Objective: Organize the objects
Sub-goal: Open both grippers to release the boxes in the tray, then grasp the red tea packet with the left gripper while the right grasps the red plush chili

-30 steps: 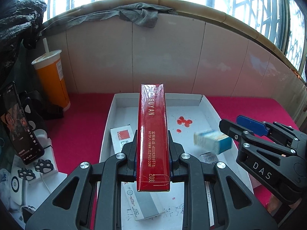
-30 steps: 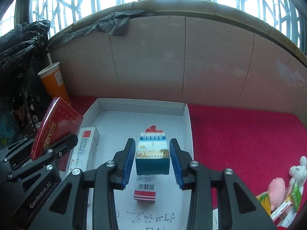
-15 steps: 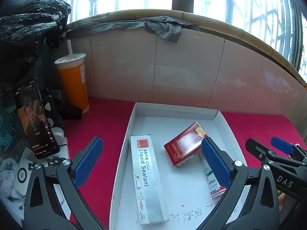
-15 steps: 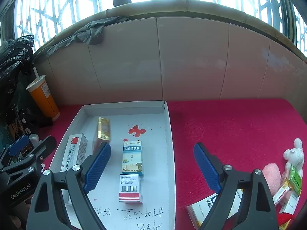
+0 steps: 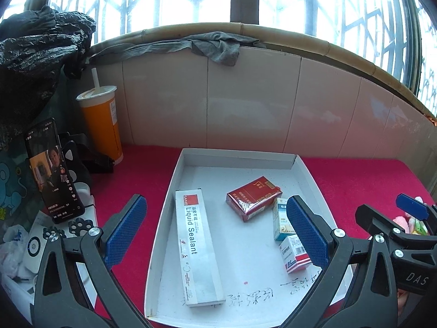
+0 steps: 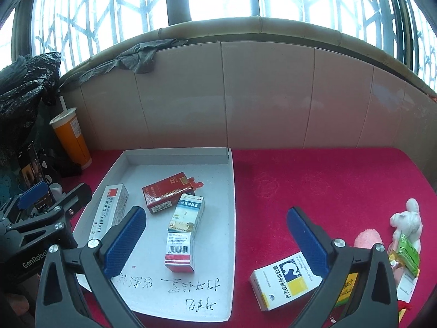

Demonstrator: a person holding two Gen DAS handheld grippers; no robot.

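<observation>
Now sealant box point(image 5: 197, 248) flat, long axis front-to-back in tray point(image 5: 237, 156), both jaws wide.

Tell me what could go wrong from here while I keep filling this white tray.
The white-and-yellow box lies partly under the right tool, close to the tray wall; a grab may clip that wall. The red pack, blue box and barcode box crowd together, so another drop may knock them.

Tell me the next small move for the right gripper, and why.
Probably lower the right gripper toward the white and yellow medicine box lying on the red cloth just outside the white tray. Both grippers are open and empty, four boxes already lie in the tray, and this one sits nearest, partly behind the right finger.
</observation>
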